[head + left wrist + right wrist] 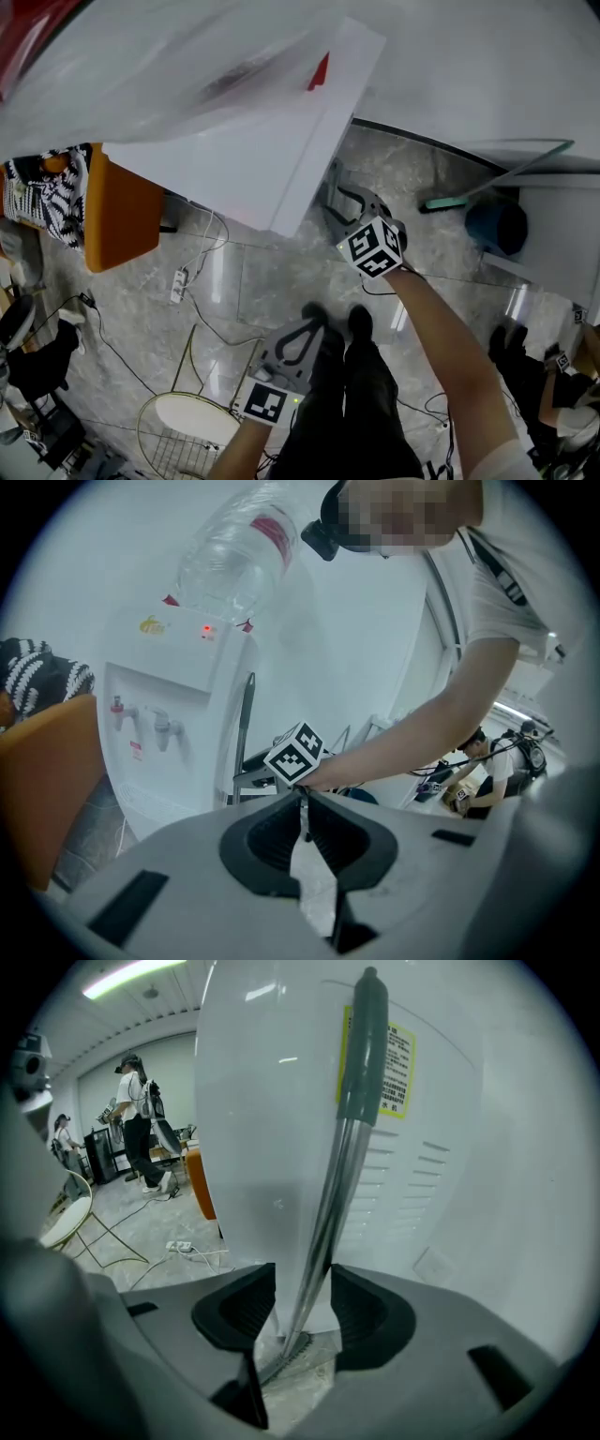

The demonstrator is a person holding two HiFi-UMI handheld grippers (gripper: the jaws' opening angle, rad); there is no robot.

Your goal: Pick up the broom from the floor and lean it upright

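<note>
The broom stands upright against the side of the white water dispenser [281,1129]. Its green grip [361,1054] is at the top, its metal shaft [323,1222] runs down between my right gripper's jaws, and its bristles [281,1358] rest on the floor. My right gripper [304,1274] is open, with a gap showing beside the shaft. In the head view the right gripper [339,192] is at the dispenser's corner. The left gripper [302,803] is shut and empty, held low and back [314,314] by the person's legs. From there the broom's shaft [246,733] shows as a dark pole.
An orange chair [117,220] stands left of the dispenser [281,141]. Cables and a power strip [178,284] lie on the marble floor. A round white wire stool [183,422] is at the lower left. A blue bin [497,225] and a teal-headed tool [445,202] sit right.
</note>
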